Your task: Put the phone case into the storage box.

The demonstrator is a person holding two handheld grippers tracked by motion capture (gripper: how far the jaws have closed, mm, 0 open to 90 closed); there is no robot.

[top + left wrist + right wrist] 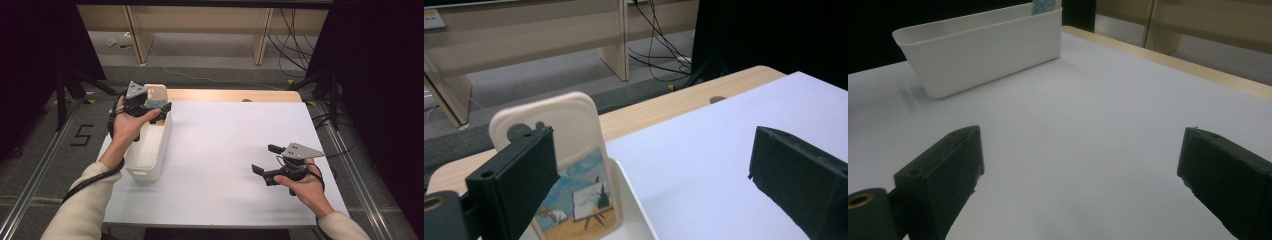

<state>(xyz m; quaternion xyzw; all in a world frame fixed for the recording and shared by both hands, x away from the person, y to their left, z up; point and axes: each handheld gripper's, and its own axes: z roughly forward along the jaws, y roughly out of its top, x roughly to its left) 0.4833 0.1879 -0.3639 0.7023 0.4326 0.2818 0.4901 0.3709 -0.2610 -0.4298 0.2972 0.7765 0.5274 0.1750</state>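
- Over the white table [225, 150], nothing crowds the idle right claw [265, 160], spread wide.
- Tall white bin [150, 150] could tip if nudged.
- Left claw [161, 111], spread, straddles the upright phone case [569, 165] in the bin's far end; closing off-centre might topple it.

The phone case [574, 170] stands in the white bin [636, 215], and its lower end drops out of sight behind the bin's rim and the bottom edge of the left gripper view. The near jaw covers its left side there, including part of the camera cutout. In the high view the left gripper [159, 111] and hand [127, 125] hide most of the case, so just a scrap of blue shows. From the right gripper view, the bin's wall [983, 50] blocks its inside; a sliver of the case [1040, 6] pokes above the rim, cut by the top edge. Whether the case leans on the wall, can't tell.
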